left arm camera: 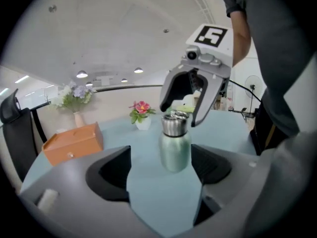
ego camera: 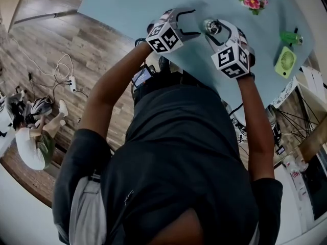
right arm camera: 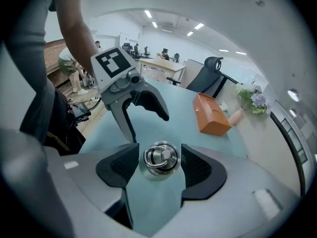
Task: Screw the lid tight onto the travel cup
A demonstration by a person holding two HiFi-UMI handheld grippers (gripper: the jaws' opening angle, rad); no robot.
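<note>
- Steel lid (right arm camera: 160, 158) with a ring handle sits on top of the pale green travel cup (left arm camera: 175, 150), which stands upright on the light blue table (ego camera: 127, 4).
- The right gripper (ego camera: 214, 29) sits over the cup from above. Its fingers (right arm camera: 200, 167) are clenched on the lid, one on each side, so the cup's top is covered.
- The left gripper (ego camera: 196, 22) is just beside the cup with its fingers (left arm camera: 115, 175) released and spread wide. The cup body lines up with the gap between them and touches neither.
- Past the cup in the left gripper view stands a pot of pink flowers (left arm camera: 141, 114). Well apart from the cup on the same table are an orange box (left arm camera: 74, 143) and, behind the box, a vase of pale flowers (left arm camera: 74, 98).
- A green fan (ego camera: 285, 62) lies on the table to the cup's right in the head view, near the table's edge.
- A black office chair (right arm camera: 210, 81) stands off the table, beyond the orange box from the cup.
- Cables (ego camera: 64, 68) trail over the wood floor (ego camera: 76, 40), well away from the cup.
- Count: one cup, one lid, two grippers, two sets of flowers, one box, one fan, one chair.
</note>
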